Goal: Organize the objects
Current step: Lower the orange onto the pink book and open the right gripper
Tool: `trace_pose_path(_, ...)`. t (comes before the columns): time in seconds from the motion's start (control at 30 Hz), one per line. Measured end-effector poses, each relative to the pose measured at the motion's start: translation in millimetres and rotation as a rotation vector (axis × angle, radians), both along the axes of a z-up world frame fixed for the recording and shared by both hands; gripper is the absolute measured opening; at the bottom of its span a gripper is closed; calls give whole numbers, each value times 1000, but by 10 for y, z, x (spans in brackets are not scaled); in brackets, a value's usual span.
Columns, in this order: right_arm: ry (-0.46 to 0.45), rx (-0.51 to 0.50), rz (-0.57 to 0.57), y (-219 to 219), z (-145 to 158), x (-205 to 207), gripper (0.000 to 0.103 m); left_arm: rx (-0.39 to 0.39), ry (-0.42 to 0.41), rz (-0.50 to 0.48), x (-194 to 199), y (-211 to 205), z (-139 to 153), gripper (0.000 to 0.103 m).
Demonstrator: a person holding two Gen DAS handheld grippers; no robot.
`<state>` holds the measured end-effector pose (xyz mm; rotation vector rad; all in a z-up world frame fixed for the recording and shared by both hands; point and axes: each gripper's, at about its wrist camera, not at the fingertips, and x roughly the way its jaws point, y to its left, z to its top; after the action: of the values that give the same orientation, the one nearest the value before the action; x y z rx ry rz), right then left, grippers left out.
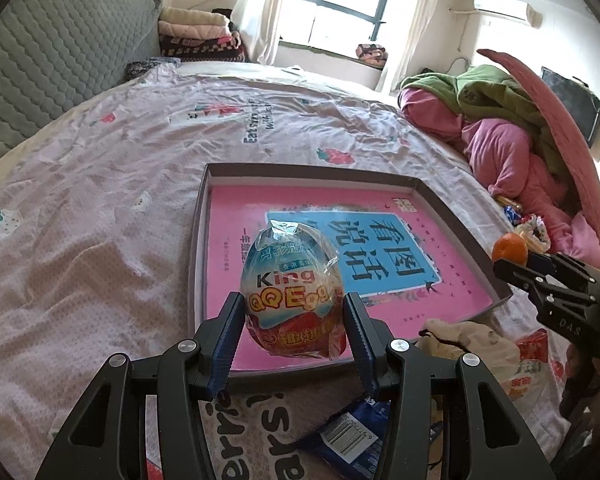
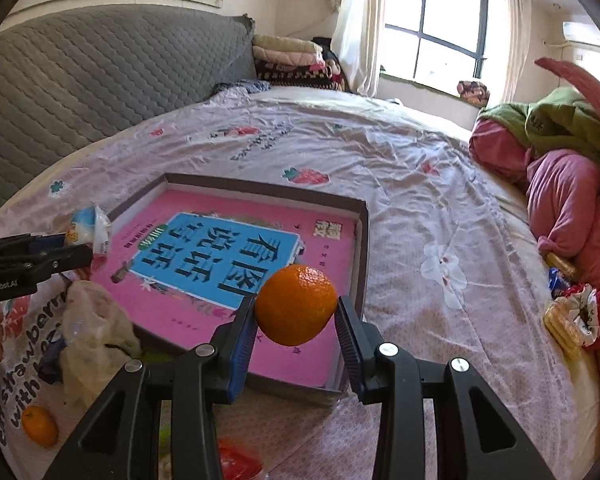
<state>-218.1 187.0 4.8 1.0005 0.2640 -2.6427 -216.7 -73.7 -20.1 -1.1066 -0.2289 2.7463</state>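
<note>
Left tool (image 1: pixel 294 308) clamped on a foil-wrapped toy egg (image 1: pixel 292 296), right tool (image 2: pixel 296 312) clamped on a round orange (image 2: pixel 296 310), both poised over the shallow cardboard tray (image 2: pixel 362 248) holding a pink book (image 2: pixel 228 264), frame centre; second orange (image 2: pixel 40 426), lower left, and snacks on the bed remain

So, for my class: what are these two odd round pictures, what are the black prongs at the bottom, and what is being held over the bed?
There is no robot here: a person holds a two-fingered claw in each hand, each with a wide-angle camera looking along its fingers. One picture comes from the left claw, which grips a wrapped toy egg. The other comes from the right claw, which grips an orange. Both hang above a shallow box holding a pink book, lying on the bedsheet. A second orange and a crumpled bag lie nearby.
</note>
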Motion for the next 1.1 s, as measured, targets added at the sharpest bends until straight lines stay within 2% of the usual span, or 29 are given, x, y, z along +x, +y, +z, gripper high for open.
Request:
trace_pose_path(0.53,-65,-8,20,-41,-147,-161,40,-26,-37,12,-148,-4,-143,52)
trace_pose_path(1.1,-161,-19,10,-30,-331,-244,40,-42,-35,8,-152,17,-155,52)
